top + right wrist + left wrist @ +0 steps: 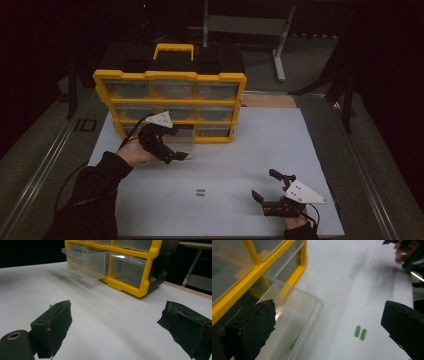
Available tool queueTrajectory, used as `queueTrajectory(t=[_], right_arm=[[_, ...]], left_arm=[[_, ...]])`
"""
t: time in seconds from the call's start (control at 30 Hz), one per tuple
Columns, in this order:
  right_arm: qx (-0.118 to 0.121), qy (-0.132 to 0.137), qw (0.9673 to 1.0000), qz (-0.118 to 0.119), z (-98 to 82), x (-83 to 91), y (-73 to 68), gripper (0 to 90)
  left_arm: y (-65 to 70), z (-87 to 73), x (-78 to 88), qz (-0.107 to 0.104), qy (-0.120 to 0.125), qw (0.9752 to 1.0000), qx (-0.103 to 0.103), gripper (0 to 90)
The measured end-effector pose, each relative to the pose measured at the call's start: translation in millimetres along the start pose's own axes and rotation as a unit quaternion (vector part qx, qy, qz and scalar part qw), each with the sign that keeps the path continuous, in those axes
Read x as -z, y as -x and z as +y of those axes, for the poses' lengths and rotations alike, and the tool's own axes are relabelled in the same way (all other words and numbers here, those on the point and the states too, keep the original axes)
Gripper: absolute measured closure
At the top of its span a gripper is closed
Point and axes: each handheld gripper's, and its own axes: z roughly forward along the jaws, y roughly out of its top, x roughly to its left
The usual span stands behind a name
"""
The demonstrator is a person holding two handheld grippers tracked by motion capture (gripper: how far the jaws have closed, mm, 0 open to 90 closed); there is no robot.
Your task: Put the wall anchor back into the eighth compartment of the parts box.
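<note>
We are reaching in from the bottom left of the high view with a dark-sleeved left forearm angled up and to the right, the left hand (pixel 134 151) wrapping the left gripper (pixel 181 156) so that its jaws are pointing right, just in front of the bottom row of the yellow drawer cabinet (pixel 170 76). In the left gripper view its jaws are standing wide apart and gripping nothing; the near jaw is sitting beside a clear drawer (pixel 294 315) that is pulled out of the cabinet's frame, and a small green piece (pixel 293 343) is lying inside that drawer. We cannot tell whether the jaw is touching the drawer wall. Moving rightward across the white table (pixel 260 145), two short green pieces (pixel 200 192) are lying side by side near the middle of the sheet, well apart from both grippers; the left gripper view is showing them between its jaws, farther off on the white surface. At the lower right we are holding the right gripper (pixel 264 185) low over the table near its front edge, the right hand (pixel 295 220) coming up from the bottom, the grey three-cornered plate on top, and the jaws pointing left and slightly away from us. In the right gripper view its jaws are spread wide with only bare table between them, and they are facing the cabinet and its open drawer beyond.
</note>
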Motion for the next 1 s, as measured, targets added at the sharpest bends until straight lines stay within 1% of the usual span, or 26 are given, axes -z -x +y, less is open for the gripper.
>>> queueTrajectory(t=[0.07,0.1,0.17,0.2,0.27,0.3,0.37,0.4,0.43,0.47,0.53,0.6,0.63,0.67,0.7,0.9,1.0], right_arm=[[0.000,0.000,1.0000,0.000,0.0,0.0,0.2,8.6],[0.000,0.000,1.0000,0.000,0.0,0.0,0.3,8.6],[0.000,0.000,1.0000,0.000,0.0,-0.1,0.1,8.6],[0.000,0.000,1.0000,0.000,0.0,-0.1,0.1,8.6],[0.000,0.000,1.0000,0.001,0.1,-0.3,-0.1,8.6],[0.000,0.000,1.0000,0.001,0.0,-0.3,-0.1,8.6],[0.000,0.000,1.0000,0.001,0.0,-0.2,0.0,8.6],[0.000,0.000,1.0000,0.001,0.0,-0.2,0.0,8.6],[0.000,0.000,1.0000,0.001,0.1,-0.1,0.0,8.6],[0.000,0.000,1.0000,0.001,0.1,0.0,0.1,8.6],[0.000,0.000,1.0000,0.001,0.2,0.0,0.1,8.6],[0.000,0.001,1.0000,0.001,0.2,0.0,0.1,8.6],[0.000,0.000,1.0000,0.001,0.2,0.1,0.1,8.6],[0.000,0.000,1.0000,0.001,0.1,0.1,0.1,8.6],[0.000,0.000,1.0000,0.001,0.1,0.1,0.1,8.6],[0.000,-0.001,1.0000,0.001,-0.1,-0.3,0.1,8.6],[0.000,0.000,1.0000,0.001,0.0,-0.1,0.2,8.6]], left_arm=[[6.1,2.3,0.0,-0.013,0.007,0.9999,-0.008,0.0],[8.5,3.2,-0.3,-0.014,0.008,0.9998,-0.011,0.0],[12.6,4.8,-1.3,-0.022,0.009,0.9996,-0.016,0.0],[12.6,4.8,-1.3,-0.022,0.009,0.9996,-0.016,0.0],[17.5,6.8,-3.1,-0.028,0.009,0.9993,-0.021,0.0],[19.7,7.5,-4.1,-0.027,0.009,0.9993,-0.024,0.0],[23.2,8.7,-6.1,-0.037,0.011,0.9989,-0.027,0.0],[23.2,8.7,-6.1,-0.037,0.011,0.9989,-0.027,0.0],[28.4,10.1,-9.1,-0.044,0.014,0.9984,-0.035,0.0],[30.4,10.5,-10.5,-0.045,0.015,0.9982,-0.037,0.0],[34.0,10.8,-14.1,-0.054,0.017,0.9976,-0.039,0.0],[35.8,10.8,-16.0,-0.054,0.017,0.9976,-0.041,0.0],[38.9,10.5,-19.7,-0.061,0.019,0.9971,-0.042,0.0],[39.6,10.4,-21.3,-0.060,0.021,0.9971,-0.041,0.0],[40.4,10.1,-23.0,-0.063,0.022,0.9970,-0.039,0.0],[46.7,6.1,-38.1,-0.081,0.021,0.9953,-0.048,0.0],[49.4,3.1,-45.6,-0.083,0.018,0.9950,-0.052,0.4]])
